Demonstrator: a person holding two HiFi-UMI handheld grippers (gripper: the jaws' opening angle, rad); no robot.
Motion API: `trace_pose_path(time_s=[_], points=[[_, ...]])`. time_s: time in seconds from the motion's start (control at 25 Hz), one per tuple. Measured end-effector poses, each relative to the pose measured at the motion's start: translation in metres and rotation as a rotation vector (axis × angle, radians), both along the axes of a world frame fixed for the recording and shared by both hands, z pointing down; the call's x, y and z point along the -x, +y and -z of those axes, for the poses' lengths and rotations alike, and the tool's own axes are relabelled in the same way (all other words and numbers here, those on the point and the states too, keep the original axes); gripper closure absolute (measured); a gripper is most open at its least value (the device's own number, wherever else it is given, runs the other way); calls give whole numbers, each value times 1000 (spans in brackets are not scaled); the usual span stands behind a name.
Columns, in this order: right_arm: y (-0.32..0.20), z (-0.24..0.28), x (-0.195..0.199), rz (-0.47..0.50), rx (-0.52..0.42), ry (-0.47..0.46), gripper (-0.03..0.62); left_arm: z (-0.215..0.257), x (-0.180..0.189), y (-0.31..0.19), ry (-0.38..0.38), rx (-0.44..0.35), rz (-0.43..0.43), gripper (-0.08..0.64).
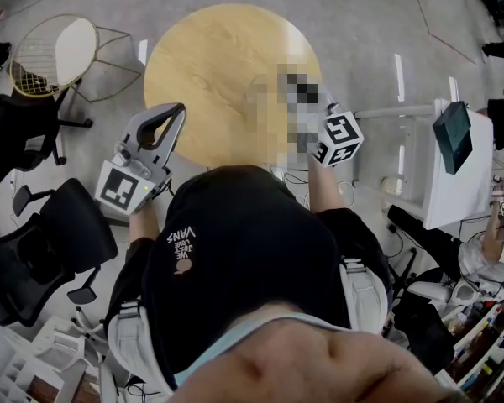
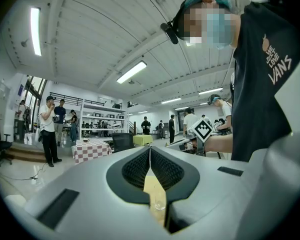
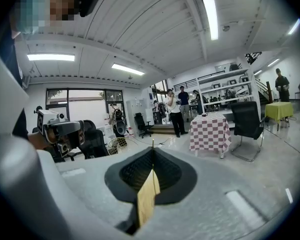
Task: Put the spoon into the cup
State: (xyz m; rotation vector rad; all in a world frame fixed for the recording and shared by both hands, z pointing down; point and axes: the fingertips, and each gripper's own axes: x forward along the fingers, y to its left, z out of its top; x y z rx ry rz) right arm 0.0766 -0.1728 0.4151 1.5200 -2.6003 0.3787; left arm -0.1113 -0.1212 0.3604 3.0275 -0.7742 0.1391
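The person's black shirt (image 1: 235, 250) fills the bottom of the head view, closest of all. On the left, the left gripper (image 1: 176, 109) is held up near the edge of the round wooden table (image 1: 210, 57). Its two jaws are pressed together at the tips and hold nothing. On the right, the right gripper (image 3: 153, 149) has its jaws pressed together too, and they hold nothing.

I think the job has not begun. To do it well, first tip both tools down at the table and find the spoon. Then open one gripper wide, take the spoon by its handle, and lower it into the cup. Go slowly, because a light glass could tip.

Through the little gap under the left tool's tips I see the yellow table top and a clear glass cup (image 2: 159, 204) on it. The cup is low down in front of that tool and not touching it. I cannot see the spoon anywhere. A blurry patch covers part of the table in the head view.
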Motion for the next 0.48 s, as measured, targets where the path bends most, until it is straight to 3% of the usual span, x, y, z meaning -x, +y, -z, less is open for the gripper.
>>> trace_pose_path(time_s=[0.48], points=[[-6, -19, 5, 28, 33, 3, 592, 2, 1, 4, -8, -9, 28, 560]])
